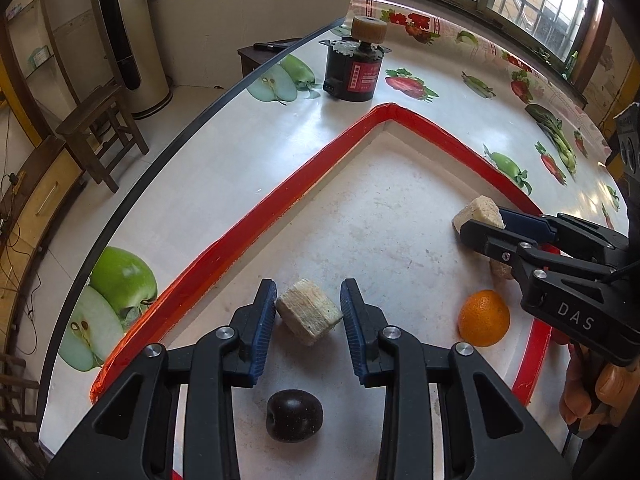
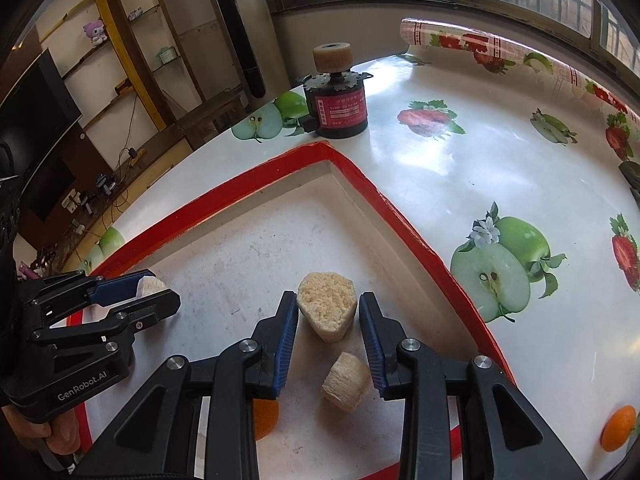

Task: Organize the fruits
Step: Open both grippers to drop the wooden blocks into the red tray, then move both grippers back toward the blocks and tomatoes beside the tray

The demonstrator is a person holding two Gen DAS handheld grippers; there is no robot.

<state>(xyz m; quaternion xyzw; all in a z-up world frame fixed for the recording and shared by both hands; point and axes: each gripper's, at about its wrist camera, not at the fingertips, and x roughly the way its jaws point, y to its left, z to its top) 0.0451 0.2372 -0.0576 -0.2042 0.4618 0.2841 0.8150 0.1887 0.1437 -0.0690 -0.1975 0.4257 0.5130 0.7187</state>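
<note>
A white tray with a red rim (image 1: 280, 200) (image 2: 400, 216) lies on the table. My left gripper (image 1: 308, 312) is open around a pale fibrous chunk (image 1: 310, 316); its pads (image 1: 266, 312) stand close to both sides. A dark plum (image 1: 294, 420) lies between its arms, nearer the camera. An orange (image 1: 484, 318) sits in the tray at the right. My right gripper (image 2: 328, 316) is open around another pale chunk (image 2: 327, 308). A smaller chunk (image 2: 346, 380) lies just behind it. The orange (image 2: 264, 418) is partly hidden under my right gripper's left arm.
A black motor with a cork wheel (image 1: 354, 68) (image 2: 338, 100) stands beyond the tray's far corner. A second orange (image 2: 618, 428) lies on the fruit-print tablecloth (image 2: 500, 160) outside the tray. A wooden stool (image 1: 100, 132) stands on the floor at left.
</note>
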